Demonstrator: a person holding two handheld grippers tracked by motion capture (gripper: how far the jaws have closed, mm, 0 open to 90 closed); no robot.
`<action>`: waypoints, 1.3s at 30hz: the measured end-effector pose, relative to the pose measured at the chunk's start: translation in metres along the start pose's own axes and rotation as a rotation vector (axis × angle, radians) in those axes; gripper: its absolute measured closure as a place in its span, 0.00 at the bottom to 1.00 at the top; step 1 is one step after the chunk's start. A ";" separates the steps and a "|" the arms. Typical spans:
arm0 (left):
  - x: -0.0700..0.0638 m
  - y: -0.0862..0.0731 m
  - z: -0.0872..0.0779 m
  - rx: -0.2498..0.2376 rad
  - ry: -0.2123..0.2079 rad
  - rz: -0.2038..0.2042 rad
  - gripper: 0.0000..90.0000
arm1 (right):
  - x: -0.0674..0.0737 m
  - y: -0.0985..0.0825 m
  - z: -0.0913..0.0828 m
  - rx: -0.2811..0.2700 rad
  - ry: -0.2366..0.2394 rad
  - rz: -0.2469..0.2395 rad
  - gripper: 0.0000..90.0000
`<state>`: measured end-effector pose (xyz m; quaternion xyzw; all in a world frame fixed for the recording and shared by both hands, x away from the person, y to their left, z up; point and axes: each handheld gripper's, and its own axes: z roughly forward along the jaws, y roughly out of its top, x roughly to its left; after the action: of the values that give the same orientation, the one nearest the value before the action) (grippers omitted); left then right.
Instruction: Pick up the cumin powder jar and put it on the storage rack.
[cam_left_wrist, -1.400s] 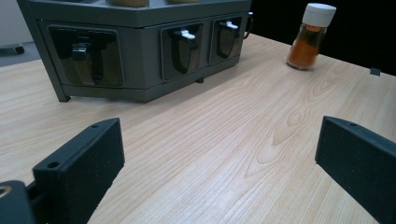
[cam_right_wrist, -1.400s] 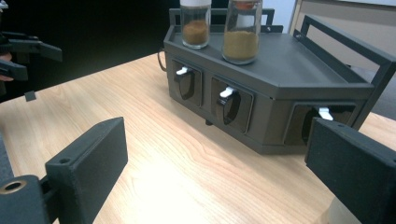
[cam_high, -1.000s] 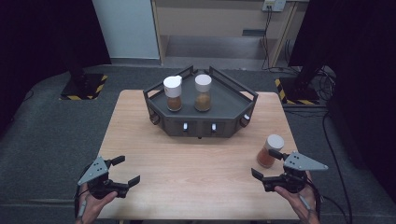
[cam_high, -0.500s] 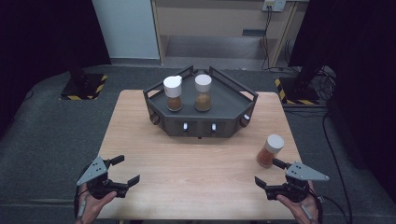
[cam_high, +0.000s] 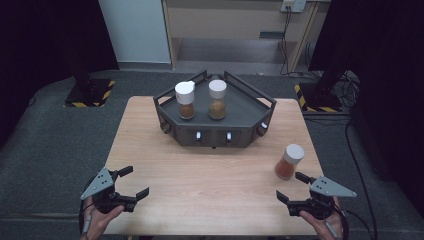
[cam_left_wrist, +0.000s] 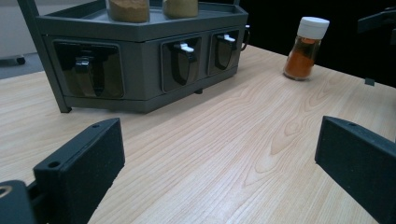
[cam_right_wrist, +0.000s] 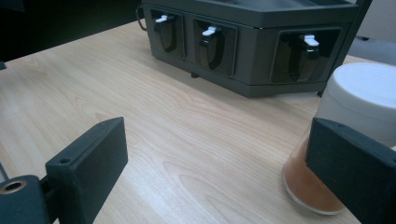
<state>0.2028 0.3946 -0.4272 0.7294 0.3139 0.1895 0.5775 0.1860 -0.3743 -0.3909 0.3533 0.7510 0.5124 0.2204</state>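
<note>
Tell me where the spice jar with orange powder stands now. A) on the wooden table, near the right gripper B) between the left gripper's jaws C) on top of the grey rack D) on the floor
A: the orange spice jar stands upright on the table, just ahead of the open right gripper.

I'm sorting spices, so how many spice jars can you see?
3. Two stand side by side on top of the grey rack: left jar, right jar. The third jar stands on the table just ahead of the right gripper.

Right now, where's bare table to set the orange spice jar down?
Widest bare wood: between left gripper, right gripper and the rack. The orange spice jar crowds the right gripper; the rack shelf holds two jars.
</note>
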 end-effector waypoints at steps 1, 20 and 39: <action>0.000 0.000 0.000 -0.002 -0.003 0.000 0.01 | -0.001 -0.001 0.000 -0.005 0.000 0.001 0.07; 0.001 -0.001 0.000 -0.010 -0.022 0.003 0.01 | -0.005 -0.005 -0.001 -0.037 0.010 0.002 0.04; 0.001 -0.001 0.000 -0.015 -0.024 0.005 0.01 | -0.008 -0.007 -0.002 -0.041 0.014 0.023 0.05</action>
<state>0.2036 0.3956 -0.4284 0.7278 0.3040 0.1847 0.5863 0.1872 -0.3830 -0.3963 0.3538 0.7377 0.5327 0.2163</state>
